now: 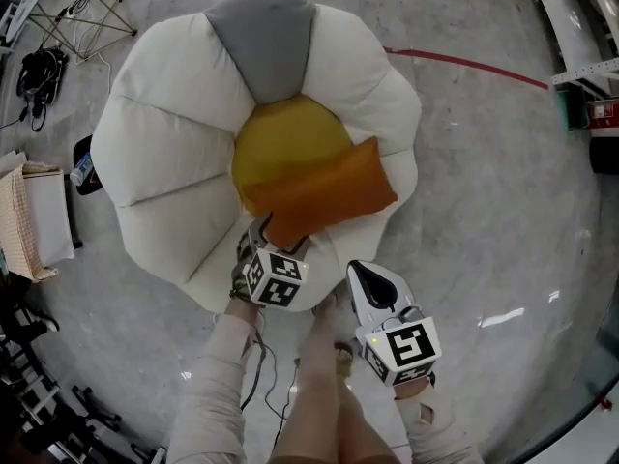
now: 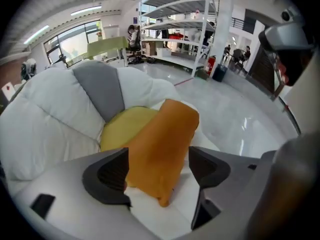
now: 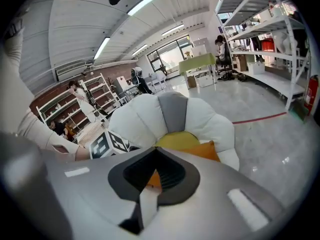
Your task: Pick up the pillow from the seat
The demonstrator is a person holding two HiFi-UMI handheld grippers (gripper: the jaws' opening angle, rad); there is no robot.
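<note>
An orange pillow (image 1: 324,193) lies across the yellow middle of a flower-shaped seat (image 1: 164,133) with white petals and one grey petal. My left gripper (image 1: 263,232) is at the pillow's near left end, open. In the left gripper view the pillow (image 2: 162,144) runs away from me with its near corner between the jaws, which stand apart (image 2: 157,171); the pads do not press on it. My right gripper (image 1: 366,276) hangs shut and empty in front of the seat's near edge. In the right gripper view its pads (image 3: 156,176) meet, with the pillow (image 3: 205,151) and seat (image 3: 135,121) beyond.
The seat rests on a glossy grey floor with a red line (image 1: 464,63) at the back right. White shelving (image 1: 580,27) stands at the right. A wicker basket and box (image 1: 39,222), a bottle (image 1: 82,170) and cables (image 1: 39,71) are at the left.
</note>
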